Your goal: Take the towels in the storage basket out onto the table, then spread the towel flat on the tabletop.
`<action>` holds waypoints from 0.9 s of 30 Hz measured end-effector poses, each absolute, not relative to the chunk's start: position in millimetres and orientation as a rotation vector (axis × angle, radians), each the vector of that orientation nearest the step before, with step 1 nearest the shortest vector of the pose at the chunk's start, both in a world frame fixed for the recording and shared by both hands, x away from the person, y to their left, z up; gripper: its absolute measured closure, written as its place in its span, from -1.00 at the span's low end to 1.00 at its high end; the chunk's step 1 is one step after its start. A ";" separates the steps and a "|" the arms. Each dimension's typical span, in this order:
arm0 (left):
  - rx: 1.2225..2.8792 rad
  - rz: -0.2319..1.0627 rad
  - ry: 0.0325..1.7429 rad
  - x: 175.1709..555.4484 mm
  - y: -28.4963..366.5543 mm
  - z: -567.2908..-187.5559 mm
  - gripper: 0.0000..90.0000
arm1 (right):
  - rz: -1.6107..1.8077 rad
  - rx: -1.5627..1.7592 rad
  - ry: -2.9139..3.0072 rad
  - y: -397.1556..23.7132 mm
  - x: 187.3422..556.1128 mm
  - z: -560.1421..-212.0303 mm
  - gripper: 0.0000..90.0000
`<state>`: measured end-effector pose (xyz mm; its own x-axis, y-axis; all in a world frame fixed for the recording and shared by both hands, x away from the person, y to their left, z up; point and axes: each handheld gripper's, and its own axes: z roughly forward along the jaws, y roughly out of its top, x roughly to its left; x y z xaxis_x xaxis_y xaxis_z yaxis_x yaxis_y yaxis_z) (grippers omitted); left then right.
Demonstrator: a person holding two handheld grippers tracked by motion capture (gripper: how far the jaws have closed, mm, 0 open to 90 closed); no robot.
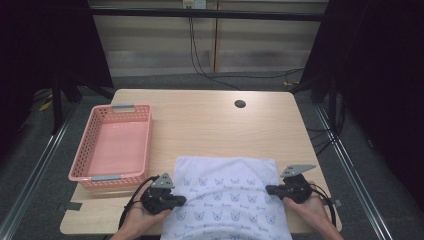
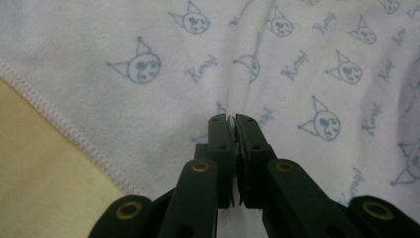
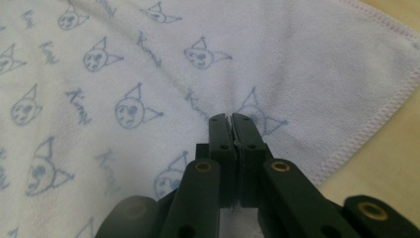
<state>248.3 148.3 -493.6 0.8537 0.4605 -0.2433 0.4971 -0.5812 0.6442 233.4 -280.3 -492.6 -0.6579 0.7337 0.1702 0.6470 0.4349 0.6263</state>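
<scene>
High view overhead, facing forward-down; gripper views close, sharing towel point(image 1: 227, 195).

Both grippers' jaws closed, pointing inward

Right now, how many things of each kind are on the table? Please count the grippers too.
White printed cloth: 1
Pink basket: 1
Grippers: 2, the left gripper and the right gripper, each pinching the cloth
Total: 4

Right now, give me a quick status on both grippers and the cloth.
Left gripper pinched shut on the cloth. Right gripper pinched shut on it too. Cloth lies flat at the table's near edge. Pink basket off to the left, clear.
</scene>
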 end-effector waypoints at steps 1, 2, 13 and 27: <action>2.289 -0.064 0.674 246.7 148.2 -492.7 0.85 | 1.040 1.266 2.559 -282.3 226.0 -491.9 0.83; 2.285 -0.050 0.660 245.7 147.5 -491.9 0.85 | 1.040 1.266 2.559 -282.3 226.0 -491.9 0.83; 2.159 0.074 0.811 297.8 139.9 -488.6 0.23 | 1.042 1.402 2.312 -314.5 293.7 -495.2 0.05; 2.210 0.096 0.799 286.4 133.6 -497.1 0.24 | 1.066 1.280 2.441 -291.2 287.9 -498.9 0.85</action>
